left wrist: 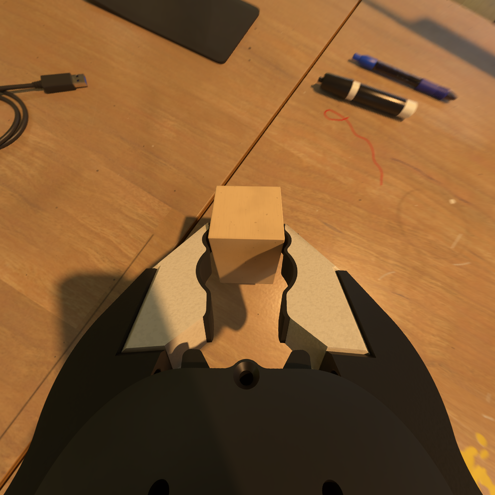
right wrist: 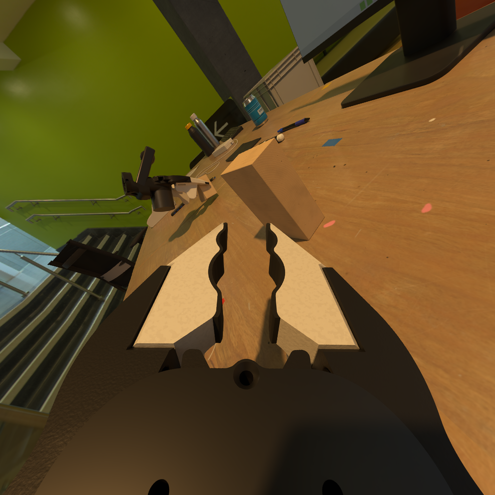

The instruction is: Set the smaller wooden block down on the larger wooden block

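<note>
Left gripper (left wrist: 246, 238) was clenched on the smaller wooden block (left wrist: 246, 214), fingertips against its two opposite side faces, block apparently just clear of the desk (left wrist: 134, 174). Judged light, rigid, smooth-faced; flat sides suit a pinch. Right gripper (right wrist: 246, 227) stood released, empty, near the larger wooden block (right wrist: 270, 190), which rested on the desk.

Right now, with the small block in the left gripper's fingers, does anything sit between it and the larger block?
Nothing visible does. In the right wrist view the left gripper holds the smaller wooden block off to the left of the larger wooden block, with only bare table between them. The larger block's top face is bare.
</note>
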